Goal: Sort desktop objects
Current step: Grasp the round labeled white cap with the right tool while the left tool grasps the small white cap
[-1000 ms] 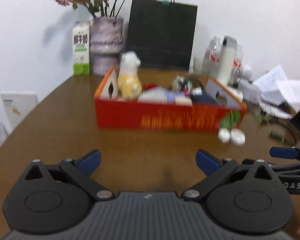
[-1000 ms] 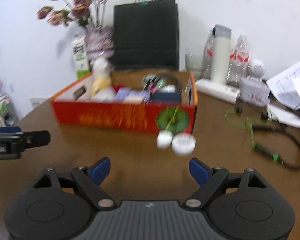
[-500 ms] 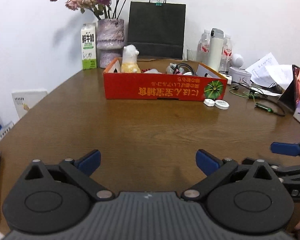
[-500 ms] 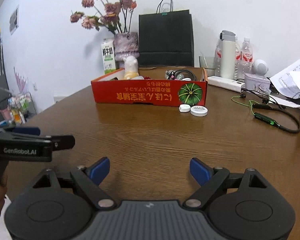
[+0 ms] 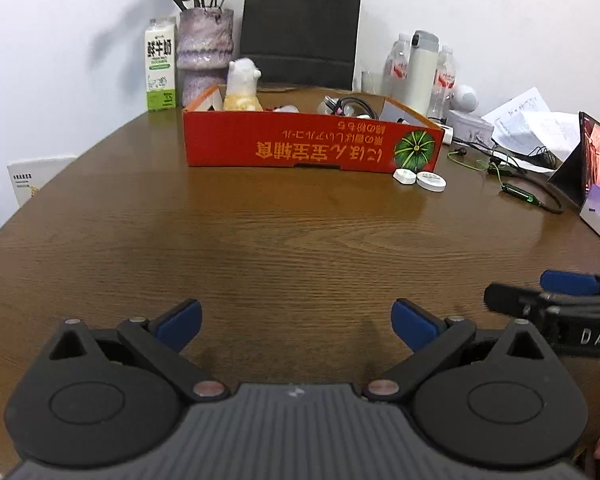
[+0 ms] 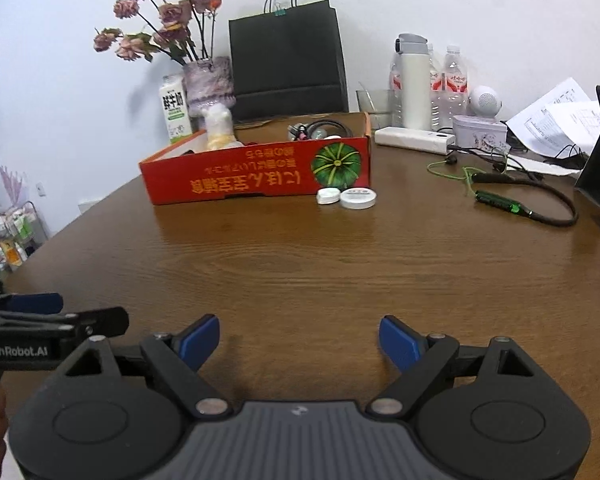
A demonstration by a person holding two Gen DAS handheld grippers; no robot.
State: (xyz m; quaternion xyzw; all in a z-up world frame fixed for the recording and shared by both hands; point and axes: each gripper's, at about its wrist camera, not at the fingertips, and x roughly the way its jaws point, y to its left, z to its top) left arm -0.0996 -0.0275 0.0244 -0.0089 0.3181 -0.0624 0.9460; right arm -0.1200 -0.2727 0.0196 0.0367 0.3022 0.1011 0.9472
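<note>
The left gripper and right gripper both gape, empty. The red box sits well beyond them on the table.

Bare counter lies open ahead up to the red box; two white tins and a cable block the right.

Far ahead of the fingers, a black paper bag stands against the wall, with a vase of dried flowers and a milk carton to its left. Further right stand water bottles and loose papers.
</note>
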